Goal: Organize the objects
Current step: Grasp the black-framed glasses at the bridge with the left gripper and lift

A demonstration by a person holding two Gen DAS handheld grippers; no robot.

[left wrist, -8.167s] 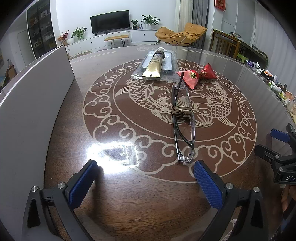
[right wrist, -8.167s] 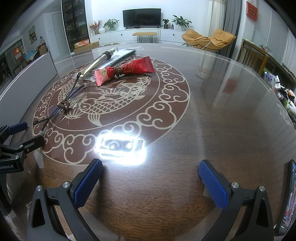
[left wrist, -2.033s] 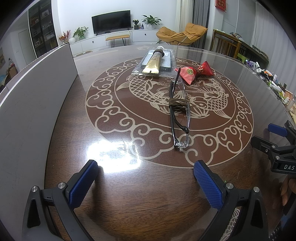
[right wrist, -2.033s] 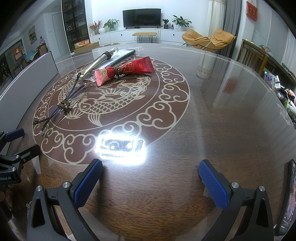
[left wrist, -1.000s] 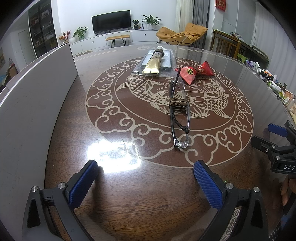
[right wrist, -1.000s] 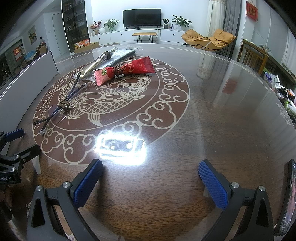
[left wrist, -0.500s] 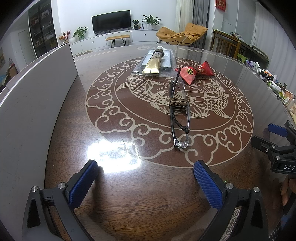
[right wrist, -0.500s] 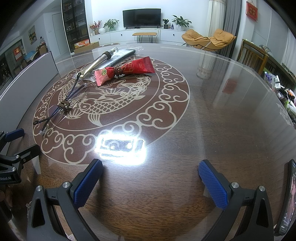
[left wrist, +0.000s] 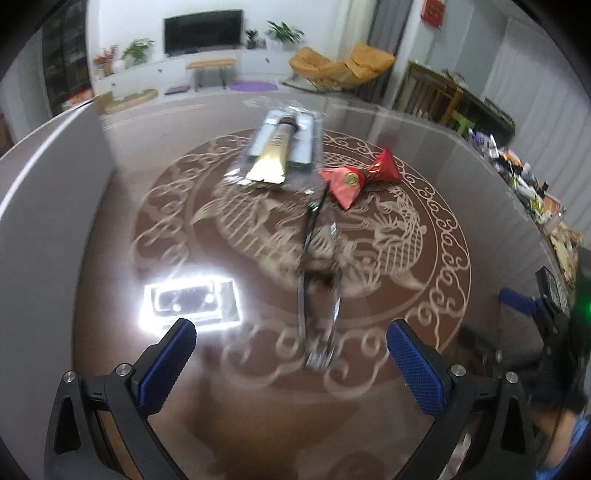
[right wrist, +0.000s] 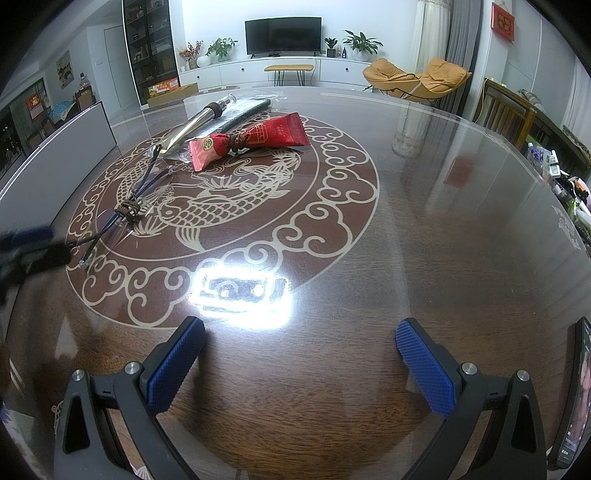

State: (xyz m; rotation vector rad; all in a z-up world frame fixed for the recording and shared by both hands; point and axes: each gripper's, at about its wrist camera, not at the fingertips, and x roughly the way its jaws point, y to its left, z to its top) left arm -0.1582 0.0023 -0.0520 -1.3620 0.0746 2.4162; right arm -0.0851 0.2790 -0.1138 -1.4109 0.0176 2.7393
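Left tongs [left wrist: 290, 345]: spread wide, empty, hanging above the near end of the glasses [left wrist: 317, 280].
Right tongs [right wrist: 299, 345]: spread wide, empty.
Glasses: folded, mid-bench [right wrist: 461, 240], near the red packet [right wrist: 251, 142].

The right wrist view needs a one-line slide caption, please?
Open right gripper hovers over the table; glasses, red packet lie beyond.

Location: a home living and dining room. Evidence: a wall-mounted television [right wrist: 282, 36] above a long white cabinet [right wrist: 258, 72] carrying potted plants [right wrist: 358, 43], 1 orange lounge chair [right wrist: 417, 83], a glass-fronted display cabinet [right wrist: 149, 48], and a large glass-topped dining table [right wrist: 443, 221] with fish inlay.
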